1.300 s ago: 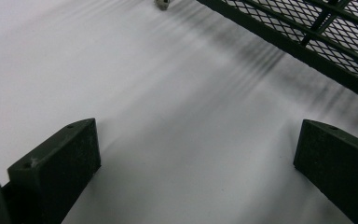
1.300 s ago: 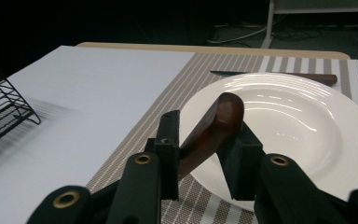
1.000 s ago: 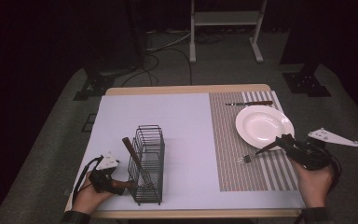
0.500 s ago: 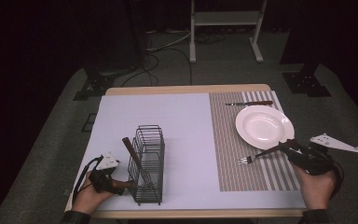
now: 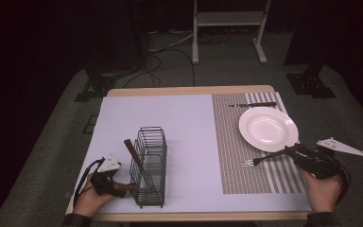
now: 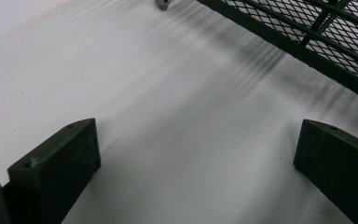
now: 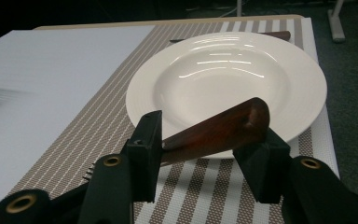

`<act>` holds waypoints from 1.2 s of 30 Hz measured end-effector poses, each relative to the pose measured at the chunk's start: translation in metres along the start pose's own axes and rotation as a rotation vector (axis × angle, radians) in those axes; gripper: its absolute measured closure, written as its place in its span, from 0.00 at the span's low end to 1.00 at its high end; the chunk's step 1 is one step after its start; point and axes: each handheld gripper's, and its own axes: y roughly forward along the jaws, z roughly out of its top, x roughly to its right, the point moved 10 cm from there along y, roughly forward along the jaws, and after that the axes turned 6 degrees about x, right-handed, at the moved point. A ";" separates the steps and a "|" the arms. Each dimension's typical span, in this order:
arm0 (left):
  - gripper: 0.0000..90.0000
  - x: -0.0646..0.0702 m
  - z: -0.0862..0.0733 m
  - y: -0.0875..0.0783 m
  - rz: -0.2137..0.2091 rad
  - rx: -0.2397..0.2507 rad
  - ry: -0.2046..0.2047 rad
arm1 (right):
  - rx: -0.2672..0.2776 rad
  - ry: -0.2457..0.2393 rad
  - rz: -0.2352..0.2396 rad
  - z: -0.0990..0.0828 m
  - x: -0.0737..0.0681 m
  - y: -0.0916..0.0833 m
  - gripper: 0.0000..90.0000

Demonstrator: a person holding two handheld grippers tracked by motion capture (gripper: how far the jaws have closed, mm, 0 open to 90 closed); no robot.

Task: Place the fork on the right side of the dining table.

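A wooden-handled fork lies on the striped placemat, just in front of the white plate. My right gripper sits at the fork's handle end. In the right gripper view the handle lies between the jaws of my right gripper, which have just been opening, and the pads no longer press it. My left gripper rests on the white mat beside the black wire basket. In its own view my left gripper stands wide open with nothing between its jaws.
A wooden-handled utensil leans in the wire basket. A knife lies on the placemat behind the plate. The basket's mesh wall runs close to the left gripper. A white mat covers the table's left and middle.
The right gripper's jaws have spread apart around the fork handle, and the right hand has drifted slightly back and right. The fork stays on the placemat. The left hand has not moved.
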 end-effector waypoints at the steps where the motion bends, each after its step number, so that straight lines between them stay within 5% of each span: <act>1: 0.00 0.000 0.000 0.000 0.000 0.000 0.000 | -0.005 -0.005 -0.010 -0.001 0.002 0.001 0.55; 36: 0.00 0.000 0.000 0.000 0.000 0.001 0.000 | -0.140 0.052 -0.036 -0.038 0.030 0.012 0.37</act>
